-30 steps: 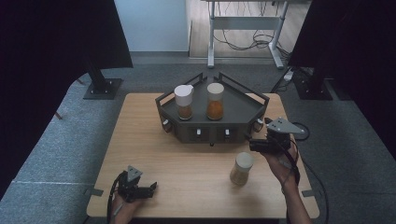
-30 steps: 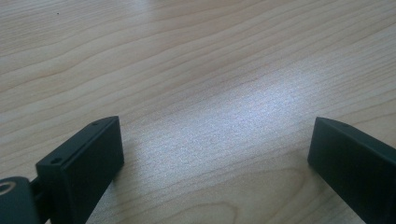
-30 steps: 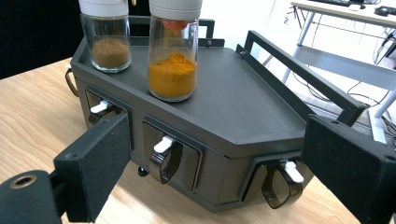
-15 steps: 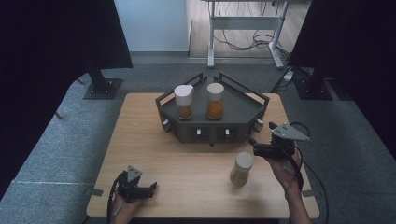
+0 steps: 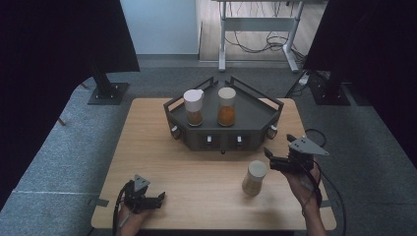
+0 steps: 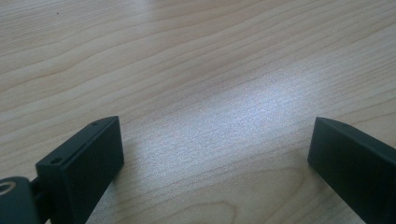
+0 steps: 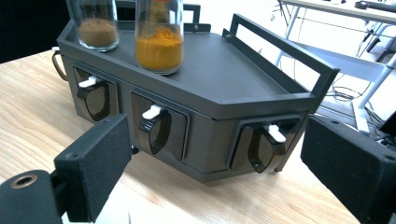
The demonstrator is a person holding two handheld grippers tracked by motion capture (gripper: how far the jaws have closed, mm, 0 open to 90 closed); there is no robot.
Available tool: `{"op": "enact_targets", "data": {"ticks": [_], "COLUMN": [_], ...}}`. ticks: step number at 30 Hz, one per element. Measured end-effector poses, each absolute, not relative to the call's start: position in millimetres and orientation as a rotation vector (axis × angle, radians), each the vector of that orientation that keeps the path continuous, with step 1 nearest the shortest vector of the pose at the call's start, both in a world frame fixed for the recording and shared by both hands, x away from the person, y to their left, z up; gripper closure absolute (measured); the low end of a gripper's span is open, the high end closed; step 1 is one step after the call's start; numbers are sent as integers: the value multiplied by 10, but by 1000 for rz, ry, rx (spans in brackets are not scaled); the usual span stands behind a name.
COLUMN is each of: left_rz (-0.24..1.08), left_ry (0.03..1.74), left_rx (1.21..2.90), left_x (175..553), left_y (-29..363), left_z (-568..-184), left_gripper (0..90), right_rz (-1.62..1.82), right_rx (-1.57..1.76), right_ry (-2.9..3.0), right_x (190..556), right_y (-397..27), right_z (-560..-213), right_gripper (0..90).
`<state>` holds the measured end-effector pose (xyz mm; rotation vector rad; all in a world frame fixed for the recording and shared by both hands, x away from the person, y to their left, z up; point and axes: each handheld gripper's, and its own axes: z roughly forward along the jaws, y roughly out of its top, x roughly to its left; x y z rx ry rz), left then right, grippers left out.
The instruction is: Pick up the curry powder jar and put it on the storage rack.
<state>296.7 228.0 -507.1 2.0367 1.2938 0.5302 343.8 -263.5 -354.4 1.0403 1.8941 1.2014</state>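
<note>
1. A light wooden table (image 5: 162,142) stands on grey carpet, with dark curtains to either side and a metal desk frame behind.
2. At the near left edge, the left gripper (image 5: 158,198) rests low over bare wood; in the left gripper view its jaws stand wide apart with nothing between them.
3. At the table's middle back sits a dark angular rack (image 5: 255,115) with levers along its front, carrying a white-capped jar of brown spice (image 5: 193,107) and, beside it, a jar of orange spice (image 5: 226,106).
4. Nearer the front, a cork-topped jar (image 5: 254,177) stands alone on the wood.
5. Just right of that jar, the right gripper (image 5: 268,158) hovers, released and empty, its jaws facing the rack's front.
</note>
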Motion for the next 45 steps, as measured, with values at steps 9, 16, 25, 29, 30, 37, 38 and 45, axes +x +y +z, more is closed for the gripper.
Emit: {"op": "enact_targets", "data": {"ticks": [9,16,25,29,30,37,38,45], "left_rz": [531,531,531,531,531,531,531,531], "left_ry": [1292,1292,1288,1288,1288,1288,1288,1288], "left_rx": [2037,2037,2047,2047,2047,2047,2047,2047], "left_x": [2967,2967,2967,2967,2967,2967,2967,2967], "left_y": [2282,2282,2287,2287,2287,2287,2287,2287], "left_z": [-5072,-5072,-5068,-5069,-5069,-5069,-5069,-5069], "left_gripper": [30,30,30,30,30,31,30,30], "right_rz": [1190,1183,1167,1164,1163,1145,1148,1130], "right_rx": [1061,1084,1107,1116,1120,1146,1152,1179], "right_ry": [1876,1860,1853,1844,1843,1840,1838,1834], "right_x": [3350,3296,3230,3207,3200,3155,3147,3099], "right_y": [-2703,-2750,-2803,-2821,-2825,-2860,-2868,-2909], "right_z": [-3632,-3696,-3792,-3830,-3842,-3940,-3955,-4057], "right_gripper": [77,75,72,68,66,64,63,62]}}
